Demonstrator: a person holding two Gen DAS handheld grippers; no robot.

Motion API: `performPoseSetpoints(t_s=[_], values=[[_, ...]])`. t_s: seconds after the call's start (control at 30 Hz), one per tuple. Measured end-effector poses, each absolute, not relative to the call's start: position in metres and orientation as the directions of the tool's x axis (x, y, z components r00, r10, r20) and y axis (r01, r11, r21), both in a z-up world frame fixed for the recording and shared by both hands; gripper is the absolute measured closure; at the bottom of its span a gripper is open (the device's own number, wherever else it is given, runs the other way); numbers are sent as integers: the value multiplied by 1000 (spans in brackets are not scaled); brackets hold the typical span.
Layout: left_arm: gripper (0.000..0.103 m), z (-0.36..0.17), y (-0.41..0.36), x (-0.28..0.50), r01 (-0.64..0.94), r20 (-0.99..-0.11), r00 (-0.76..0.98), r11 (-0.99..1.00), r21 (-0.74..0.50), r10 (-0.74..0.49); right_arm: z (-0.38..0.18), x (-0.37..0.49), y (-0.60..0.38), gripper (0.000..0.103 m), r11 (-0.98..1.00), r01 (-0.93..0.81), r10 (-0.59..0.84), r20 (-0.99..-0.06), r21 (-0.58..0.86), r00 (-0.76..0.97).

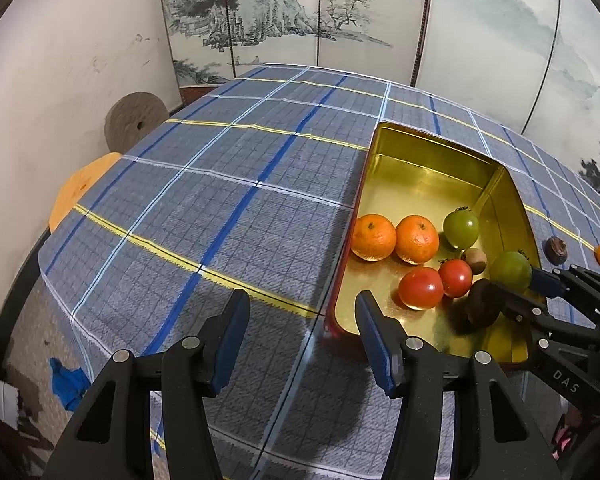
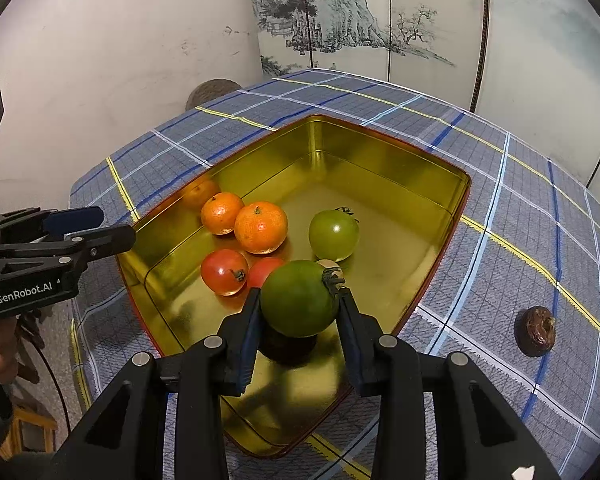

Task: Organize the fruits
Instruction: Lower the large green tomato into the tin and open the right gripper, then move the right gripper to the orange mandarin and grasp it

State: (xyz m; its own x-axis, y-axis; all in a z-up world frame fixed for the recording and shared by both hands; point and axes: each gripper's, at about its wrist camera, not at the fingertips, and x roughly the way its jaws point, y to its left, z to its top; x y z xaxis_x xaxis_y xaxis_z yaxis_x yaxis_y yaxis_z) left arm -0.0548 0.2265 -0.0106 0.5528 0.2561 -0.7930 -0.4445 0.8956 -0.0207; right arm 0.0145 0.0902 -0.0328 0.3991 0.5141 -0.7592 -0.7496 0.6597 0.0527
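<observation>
Green tomato (image 2: 298, 298) clamped in the right gripper (image 2: 300, 312) above the gold tin (image 2: 420, 160); left gripper (image 1: 304, 336) fingers wide apart, empty.

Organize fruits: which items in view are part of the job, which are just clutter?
Job items:
- gold tin
- green tomato in right gripper
- second green tomato
- two oranges
- two red tomatoes
- dark fruit on the cloth
- left gripper, open

Clutter:
- stone disc
- folding screen
- plaid tablecloth
</observation>
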Motion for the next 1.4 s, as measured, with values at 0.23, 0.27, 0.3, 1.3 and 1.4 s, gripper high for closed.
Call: performPoseSetpoints(t_s=[0.23, 0.27, 0.3, 1.3, 1.4], values=[[47, -9, 226, -56, -441, -792, 557, 897, -27, 250, -31, 12, 90, 68, 662, -747, 517, -753, 53, 406], [47, -8, 225, -55, -440, -791, 558, 898, -25, 251, -30, 12, 89, 67, 665, -745, 518, -751, 52, 410], [47, -8, 224, -55, -438, -791, 558, 899, -23, 251, -29, 12, 89, 66, 666, -744, 519, -750, 53, 411], [46, 19, 169, -22, -307, -755, 628, 952, -17, 189, -3, 46, -18, 64, 829, -557, 425, -698, 45, 576], [46, 21, 154, -12, -269, -757, 635, 963, -31, 153, -5, 58, -50, 64, 871, -491, 368, -701, 29, 611]])
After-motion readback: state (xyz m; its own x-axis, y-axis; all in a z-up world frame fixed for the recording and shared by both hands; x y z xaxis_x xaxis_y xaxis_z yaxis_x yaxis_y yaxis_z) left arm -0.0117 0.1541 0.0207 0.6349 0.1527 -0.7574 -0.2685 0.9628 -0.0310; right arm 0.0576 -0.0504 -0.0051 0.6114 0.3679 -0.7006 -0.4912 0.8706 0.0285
